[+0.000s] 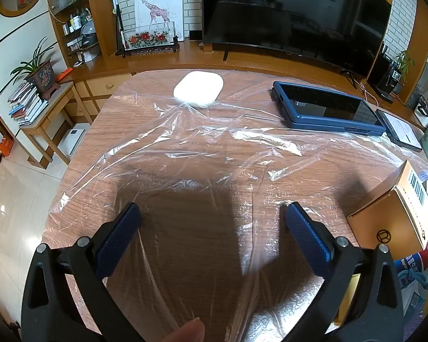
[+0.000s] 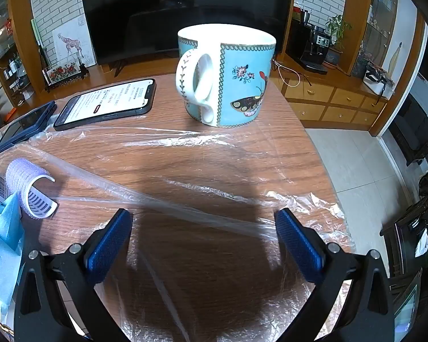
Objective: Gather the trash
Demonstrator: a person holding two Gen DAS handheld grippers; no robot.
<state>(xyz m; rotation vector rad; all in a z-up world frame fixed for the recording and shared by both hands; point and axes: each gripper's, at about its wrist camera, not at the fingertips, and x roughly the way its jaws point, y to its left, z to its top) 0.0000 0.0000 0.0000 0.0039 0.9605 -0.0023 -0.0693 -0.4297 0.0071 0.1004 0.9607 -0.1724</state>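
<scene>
- Plastic film [image 1: 214, 148] lies crumpled and spread flat over my table [image 1: 122, 125], running under both grippers and out toward the far edge.
- My left gripper [image 1: 212, 213] has its blue pads [image 1: 119, 236] wide apart, with nothing between them; it hovers over the film, and its shadow falls on the wood below.
- A fingertip [image 1: 189, 332] shows at the bottom edge of the left view.
- Just right of the left gripper I see a cardboard box [image 1: 393, 216] with a barcode label.
- Farther out sit a white case [image 1: 198, 87], touching the film's far edge, and a blue tablet [image 1: 328, 108] with a phone [image 1: 399, 131] just beside it.
- My right gripper [image 2: 204, 216] is likewise spread wide and clamps nothing; a taut fold of film [image 2: 162, 202] stretches across the gap between its pads [image 2: 298, 245].
- To its left lie a lilac hair roller [image 2: 31, 188] on its side and a blue tissue [image 2: 1, 242] at the frame edge.
- Ahead stands a blue butterfly mug [image 2: 228, 77], upright, handle turned toward me, at the film's far edge; I cannot tell whether it rests on it.
- Left of the mug lies the lit phone [image 2: 108, 104], and beyond that the tablet [image 2: 25, 125].
- Behind the table I see a TV [image 1: 294, 14] on a wooden cabinet [image 1: 162, 59].
</scene>
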